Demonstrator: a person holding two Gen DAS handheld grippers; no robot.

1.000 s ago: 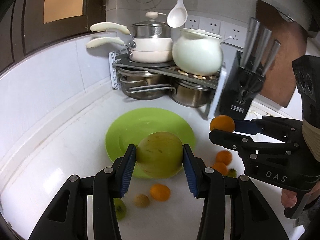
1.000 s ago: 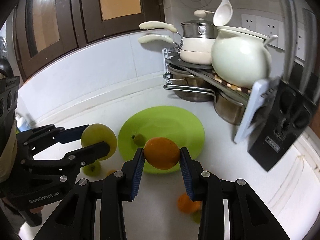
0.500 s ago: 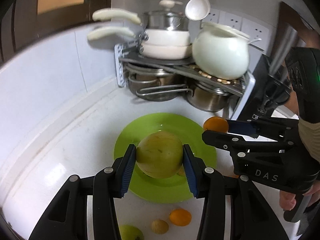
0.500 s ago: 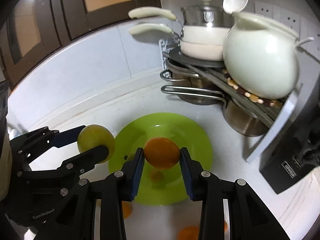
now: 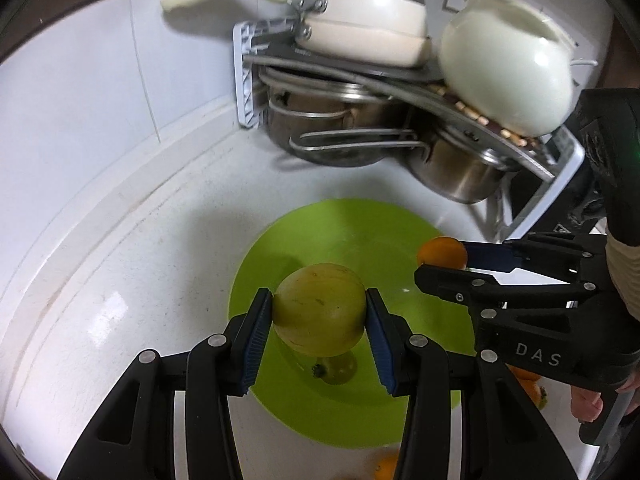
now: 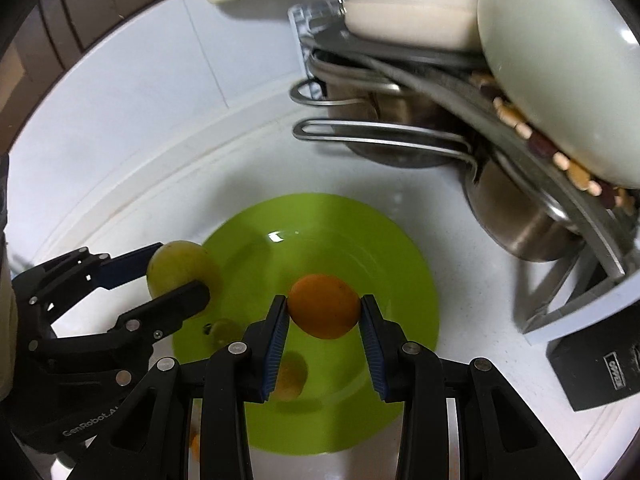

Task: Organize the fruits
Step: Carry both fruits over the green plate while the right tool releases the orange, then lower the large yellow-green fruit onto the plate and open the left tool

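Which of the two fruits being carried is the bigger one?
The yellow-green fruit clamped in the left gripper; it is plainly larger than the orange clamped in the right gripper.

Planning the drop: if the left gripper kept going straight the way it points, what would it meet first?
Probably the green plate. The left gripper, shut on the yellow-green fruit, points down at it, near a small fruit already lying there. Depth is unclear.

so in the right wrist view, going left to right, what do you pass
left gripper holding the yellow-green fruit → orange in the right gripper, over the green plate → steel pot under the rack → black knife block
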